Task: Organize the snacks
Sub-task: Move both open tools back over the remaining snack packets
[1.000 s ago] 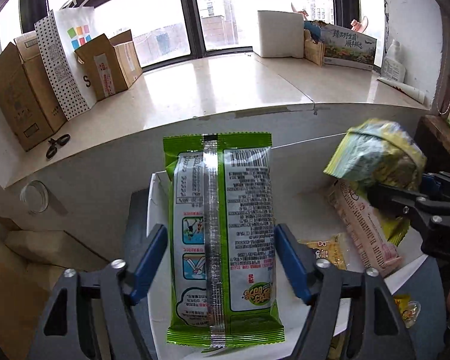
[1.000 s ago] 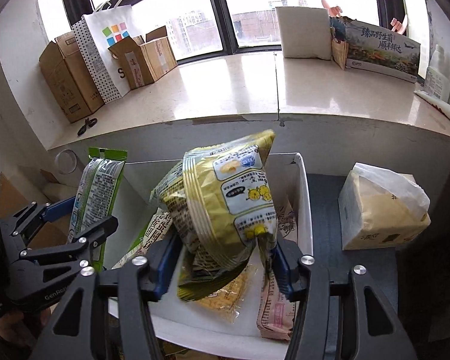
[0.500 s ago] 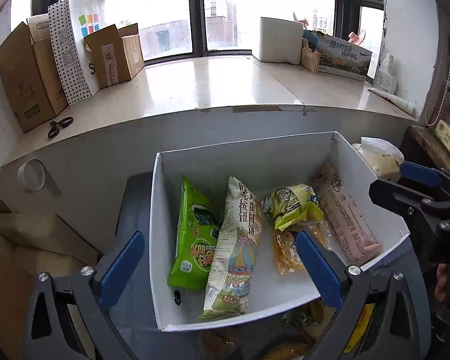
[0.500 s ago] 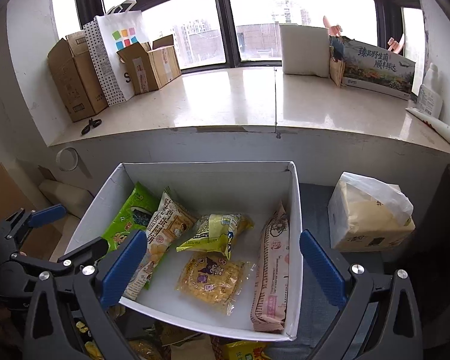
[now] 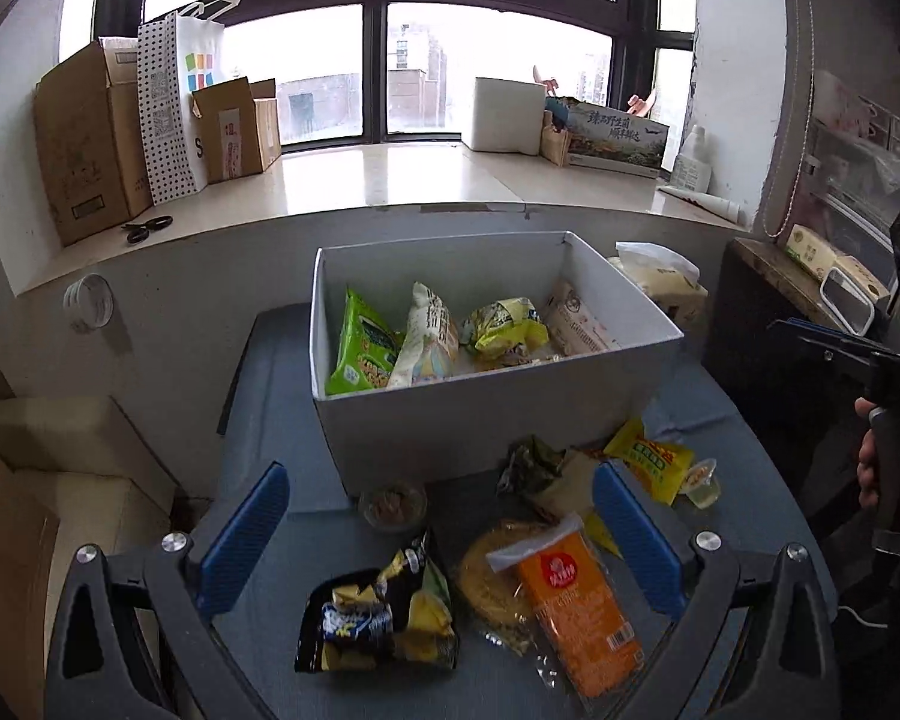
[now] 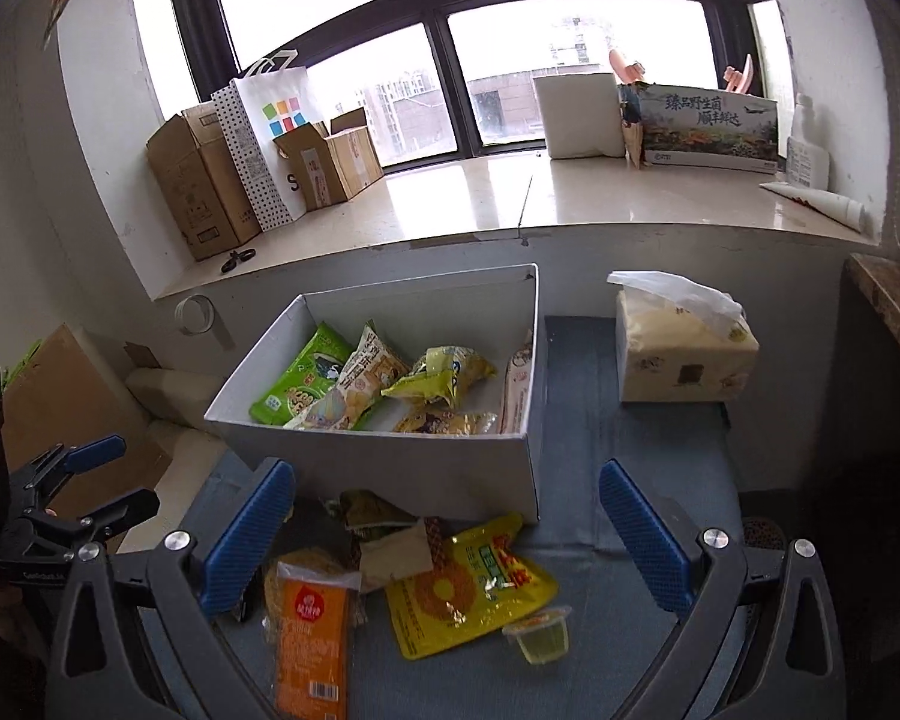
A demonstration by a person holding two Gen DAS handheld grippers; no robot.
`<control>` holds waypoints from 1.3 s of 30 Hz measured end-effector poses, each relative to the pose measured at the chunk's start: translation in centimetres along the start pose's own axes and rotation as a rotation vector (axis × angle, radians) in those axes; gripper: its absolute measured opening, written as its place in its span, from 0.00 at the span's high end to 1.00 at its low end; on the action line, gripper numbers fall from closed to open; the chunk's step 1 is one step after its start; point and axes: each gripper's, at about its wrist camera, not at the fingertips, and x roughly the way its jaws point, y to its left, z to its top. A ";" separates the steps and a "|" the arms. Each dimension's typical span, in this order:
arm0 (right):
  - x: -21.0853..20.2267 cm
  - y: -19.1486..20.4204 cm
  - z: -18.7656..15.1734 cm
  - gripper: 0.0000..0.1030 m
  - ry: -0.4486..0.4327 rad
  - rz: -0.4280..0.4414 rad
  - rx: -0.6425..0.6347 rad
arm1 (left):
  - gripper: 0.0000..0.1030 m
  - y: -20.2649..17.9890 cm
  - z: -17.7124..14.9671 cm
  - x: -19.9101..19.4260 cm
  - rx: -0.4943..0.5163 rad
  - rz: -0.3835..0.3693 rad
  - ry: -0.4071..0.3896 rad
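Observation:
A white box [image 5: 498, 420] [image 6: 390, 468] on the grey table holds several snack packs, among them a green pack [image 5: 360, 348] [image 6: 300, 384] and a yellow-green bag [image 5: 504, 324] [image 6: 444, 378]. In front of the box lie loose snacks: an orange pack [image 5: 576, 606] [image 6: 312, 642], a black and yellow bag [image 5: 378, 618], a yellow pack [image 6: 468, 588] [image 5: 648, 456] and a jelly cup [image 6: 537, 636] [image 5: 702, 483]. My left gripper [image 5: 444, 546] is open and empty above the loose snacks. My right gripper [image 6: 444, 540] is open and empty above them too.
A tissue pack [image 6: 678, 348] stands right of the box. The windowsill behind holds cardboard boxes [image 5: 90, 138], a paper bag [image 5: 180, 96], scissors [image 5: 147, 228] and a white block [image 5: 504, 114]. A wooden shelf [image 5: 810, 282] is at the right.
Both grippers let go of their packs into the white box, opened, and pulled back and up. The loose snacks in front of the box have come into view.

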 end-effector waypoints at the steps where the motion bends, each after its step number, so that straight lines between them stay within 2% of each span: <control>1: -0.8 -0.1 -1.2 0.00 -0.012 -0.027 0.000 | 0.00 -0.2 -0.9 -0.3 -0.007 0.002 0.007; 6: -2.7 -0.9 -7.4 0.00 0.009 -0.120 -0.005 | 0.00 -0.9 -4.7 0.1 -0.053 -0.039 0.084; 9: -2.7 -1.8 -10.7 0.00 0.036 -0.176 0.034 | 0.00 -1.9 -6.1 0.4 -0.044 -0.024 0.109; 13: -1.2 -2.3 -13.2 0.00 0.115 -0.211 0.050 | 0.00 -3.3 -7.2 0.6 -0.026 -0.055 0.138; 15: 0.0 -2.1 -13.6 0.00 0.150 -0.232 0.022 | 0.00 -3.9 -7.5 0.8 -0.011 -0.046 0.144; 19: 2.3 -2.0 -13.0 0.00 0.176 -0.204 0.023 | 0.00 -4.2 -8.0 1.0 -0.004 -0.046 0.163; 22: 3.7 -1.9 -12.3 0.00 0.167 -0.209 -0.007 | 0.00 -4.1 -8.5 1.1 -0.003 -0.039 0.174; 25: 5.5 -2.1 -11.5 0.00 0.186 -0.162 -0.007 | 0.00 -3.7 -8.9 1.4 -0.016 -0.025 0.196; 29: 7.4 -2.2 -10.6 0.00 0.189 -0.187 -0.043 | 0.00 -3.3 -9.2 1.5 -0.019 -0.021 0.204; 36: 9.4 -2.7 -10.2 0.00 0.227 -0.154 -0.054 | 0.00 -3.3 -9.4 2.3 -0.018 -0.017 0.231; 37: 9.5 -2.9 -10.2 0.06 0.220 -0.138 -0.050 | 0.00 -3.4 -9.5 2.4 -0.015 -0.018 0.233; 39: 9.6 -3.1 -10.4 0.48 0.221 -0.175 -0.046 | 0.00 -3.7 -9.5 2.5 -0.004 -0.017 0.236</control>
